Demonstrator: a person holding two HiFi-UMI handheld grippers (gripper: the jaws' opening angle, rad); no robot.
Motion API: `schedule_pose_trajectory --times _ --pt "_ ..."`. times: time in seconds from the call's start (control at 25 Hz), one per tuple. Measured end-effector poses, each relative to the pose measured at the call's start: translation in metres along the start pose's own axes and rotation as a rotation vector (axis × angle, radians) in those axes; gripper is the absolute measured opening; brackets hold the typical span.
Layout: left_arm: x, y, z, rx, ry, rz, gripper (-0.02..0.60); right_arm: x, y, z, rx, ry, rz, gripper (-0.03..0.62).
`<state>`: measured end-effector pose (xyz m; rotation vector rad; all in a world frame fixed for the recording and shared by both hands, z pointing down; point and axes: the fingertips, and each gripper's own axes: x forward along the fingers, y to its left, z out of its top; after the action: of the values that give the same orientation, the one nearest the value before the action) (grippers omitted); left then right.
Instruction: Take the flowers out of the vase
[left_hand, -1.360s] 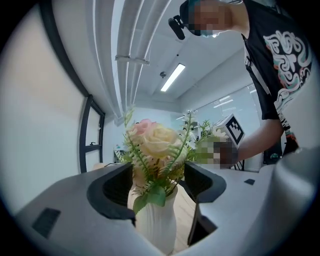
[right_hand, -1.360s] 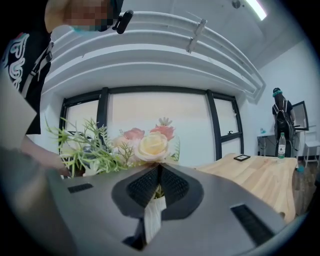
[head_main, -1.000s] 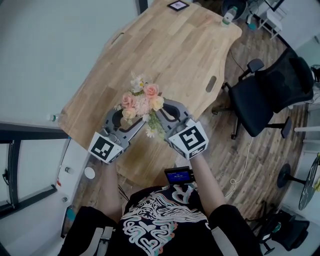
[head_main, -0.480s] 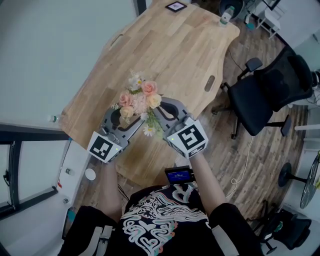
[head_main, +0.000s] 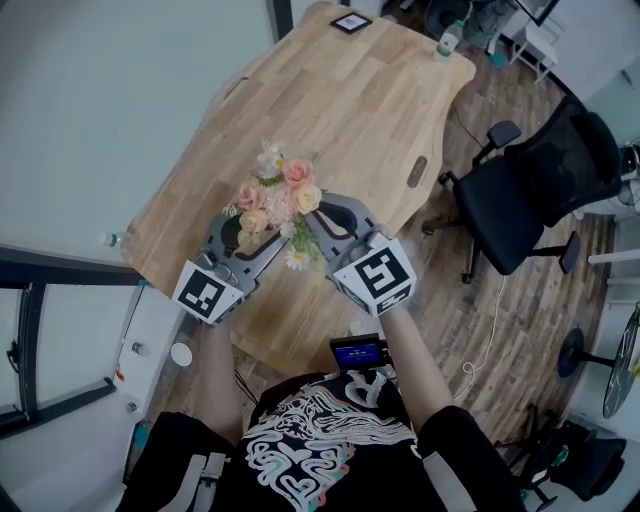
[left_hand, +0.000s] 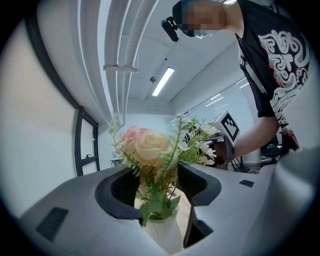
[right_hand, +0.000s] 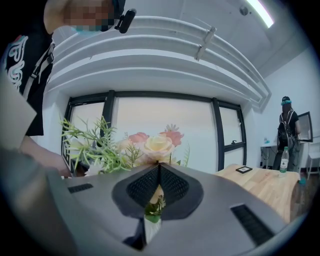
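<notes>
Currently the flowers (head_main: 278, 195) stand in the white vase (left_hand: 162, 232) toward the person's end of the wooden table (head_main: 350, 110), with the 2 tongs meeting at the vase's neck. The left gripper (left_hand: 157, 174) has its jaws spread wide on either side of the vase, and they appear to press on it just below the rim, bracing it. The right gripper (right_hand: 159, 167) has its jaws pressed together at the tips, apparently pinching thin stems just above the vase mouth. How many stems are caught cannot be told.

From here 3 things could go wrong. 1: the pinch may hold only a few stems, so a lift would bring out part of the bunch and leave the rest leaning in the vase or dropping onto the table. 2: leaves crowd the narrow mouth, and if they snag there the vase would rise with the stems. The left grip looks to sit on a smooth, rounded surface, so the vase could slip, tip, or be dragged along the table. 3: the closed jaws bear on slender stems, and a pull off to the side rather than straight up could bend them or strip leaves. The 2 grippers also sit very close together, so any roll of either hand risks a knock between them.
</notes>
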<state>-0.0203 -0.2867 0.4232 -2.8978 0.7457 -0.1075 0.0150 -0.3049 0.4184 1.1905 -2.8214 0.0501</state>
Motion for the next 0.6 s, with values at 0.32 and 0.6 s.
schedule_pose_trajectory --times 0.32,0.6 --pt "-0.001 0.003 0.009 0.0 -0.023 0.015 0.244 0.001 0.001 0.012 -0.021 -0.003 0.004 0.006" --pt "-0.003 0.007 0.023 0.019 -0.029 0.019 0.242 0.001 0.001 0.026 -0.025 -0.036 0.006 0.006"
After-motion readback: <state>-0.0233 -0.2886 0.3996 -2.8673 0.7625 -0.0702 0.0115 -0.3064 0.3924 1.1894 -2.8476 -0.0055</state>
